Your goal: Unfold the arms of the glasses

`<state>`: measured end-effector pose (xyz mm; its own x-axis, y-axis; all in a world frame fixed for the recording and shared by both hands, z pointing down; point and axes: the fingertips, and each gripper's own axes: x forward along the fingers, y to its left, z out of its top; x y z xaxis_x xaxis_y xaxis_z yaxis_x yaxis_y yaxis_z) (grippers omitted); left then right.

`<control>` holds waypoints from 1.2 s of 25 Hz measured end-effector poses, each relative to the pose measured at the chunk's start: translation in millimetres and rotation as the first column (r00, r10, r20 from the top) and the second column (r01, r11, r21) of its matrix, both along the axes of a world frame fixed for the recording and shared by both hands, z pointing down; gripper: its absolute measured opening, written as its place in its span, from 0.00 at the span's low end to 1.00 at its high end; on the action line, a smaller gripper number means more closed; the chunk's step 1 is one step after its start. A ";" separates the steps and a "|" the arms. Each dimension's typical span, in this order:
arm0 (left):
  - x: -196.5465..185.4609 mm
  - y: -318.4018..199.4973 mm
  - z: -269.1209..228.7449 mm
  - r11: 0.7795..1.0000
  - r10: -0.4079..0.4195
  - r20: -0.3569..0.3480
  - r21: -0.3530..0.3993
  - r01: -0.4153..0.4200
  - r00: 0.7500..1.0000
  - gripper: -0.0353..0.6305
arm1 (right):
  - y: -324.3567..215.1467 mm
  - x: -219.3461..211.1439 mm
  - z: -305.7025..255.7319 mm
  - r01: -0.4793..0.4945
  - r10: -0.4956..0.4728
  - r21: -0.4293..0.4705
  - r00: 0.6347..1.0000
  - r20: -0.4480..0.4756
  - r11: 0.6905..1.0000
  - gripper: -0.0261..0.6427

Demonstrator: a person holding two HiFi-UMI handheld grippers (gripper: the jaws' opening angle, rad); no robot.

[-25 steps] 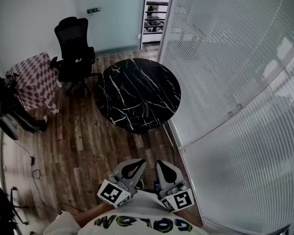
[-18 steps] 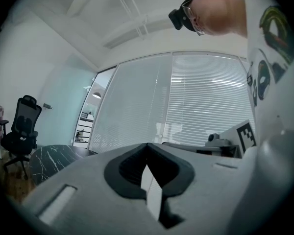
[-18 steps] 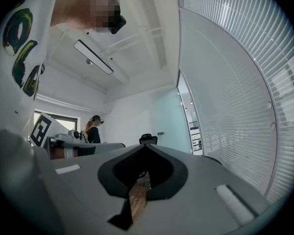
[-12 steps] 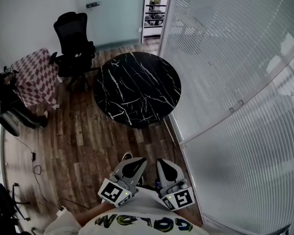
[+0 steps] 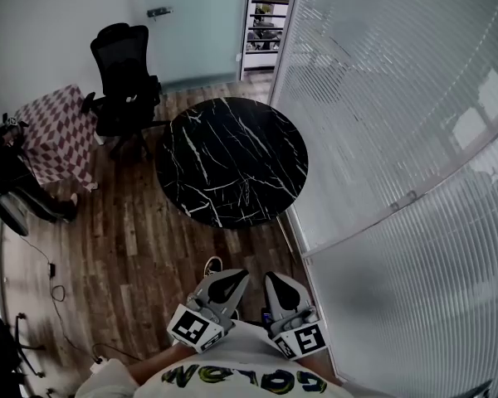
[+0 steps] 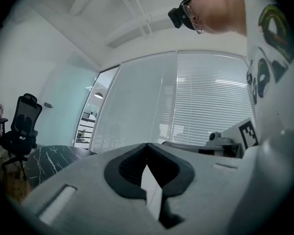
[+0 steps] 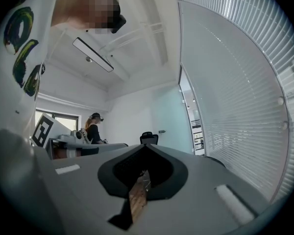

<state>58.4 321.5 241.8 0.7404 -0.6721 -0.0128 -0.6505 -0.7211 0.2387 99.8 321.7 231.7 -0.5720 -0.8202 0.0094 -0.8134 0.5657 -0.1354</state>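
Close against the person's white printed shirt (image 5: 241, 378), at the bottom of the head view, two grey handheld grippers sit side by side and point level into the room. On the left, the left gripper (image 5: 227, 275) has its jaws pressed together with nothing between them; its own view shows only a thin sliver of light along the seam where the tips (image 6: 147, 146) meet. Beside it, the right gripper (image 5: 276, 279) is likewise closed and empty, with a sliver of floor showing through the seam in the right gripper view (image 7: 146, 147). Each carries a cube with black-and-white square markers at its rear, one on the left (image 5: 189, 327) and one on the right (image 5: 309, 338). Below and ahead lies a dark wood plank floor (image 5: 141, 247). Farther ahead, well apart from both grippers, stands a round black marble table (image 5: 232, 160) with white veining; the glasses cannot be made out on it or in any view. A wall of slatted blinds behind glass (image 5: 382, 123) runs along the right. Beyond the table, a black office chair (image 5: 124, 77) stands beside a checked tablecloth (image 5: 54, 131), and behind them is a frosted glass door (image 5: 195, 23).
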 end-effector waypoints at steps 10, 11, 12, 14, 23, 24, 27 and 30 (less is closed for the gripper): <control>-26.5 -97.3 -4.0 1.000 0.000 0.000 0.007 0.000 1.000 0.06 | -97.3 -26.8 -7.5 0.003 -0.003 0.008 1.000 -0.015 1.000 0.04; -30.2 -109.6 -6.0 1.000 0.004 0.000 0.009 -0.004 1.000 0.06 | -108.8 -31.0 -9.5 0.000 0.000 0.007 1.000 -0.018 1.000 0.04; -33.9 -122.2 -8.3 1.000 0.009 0.000 0.009 -0.009 1.000 0.06 | -120.6 -35.1 -11.6 -0.003 0.003 0.007 1.000 -0.021 1.000 0.04; -41.4 -147.7 -13.5 1.000 0.019 -0.002 0.010 -0.019 1.000 0.06 | -145.7 -42.7 -16.8 -0.012 0.012 0.011 1.000 -0.026 1.000 0.04; -80.9 -252.1 -18.4 0.998 0.044 0.001 0.037 -0.044 0.999 0.06 | -251.3 -77.6 -25.3 -0.044 0.046 0.041 0.998 -0.034 0.998 0.04; -85.2 -260.5 -17.3 0.998 0.045 0.001 0.037 -0.045 0.999 0.06 | -259.8 -81.7 -24.7 -0.047 0.048 0.042 0.998 -0.035 0.998 0.04; -94.9 -280.0 -15.1 0.998 0.055 -0.001 0.041 -0.055 0.999 0.06 | -279.2 -92.0 -20.6 -0.052 0.053 0.039 0.997 -0.049 0.998 0.04; -103.9 -291.0 -9.9 0.997 0.070 0.006 0.034 -0.070 0.998 0.06 | -290.9 -103.2 -16.7 -0.057 0.059 0.026 0.997 -0.050 0.998 0.04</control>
<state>-45.6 30.5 231.9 0.7857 -0.6178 -0.0311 -0.5992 -0.7726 0.2100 -3.4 30.9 215.1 -0.5227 -0.8524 0.0163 -0.8504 0.5200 -0.0801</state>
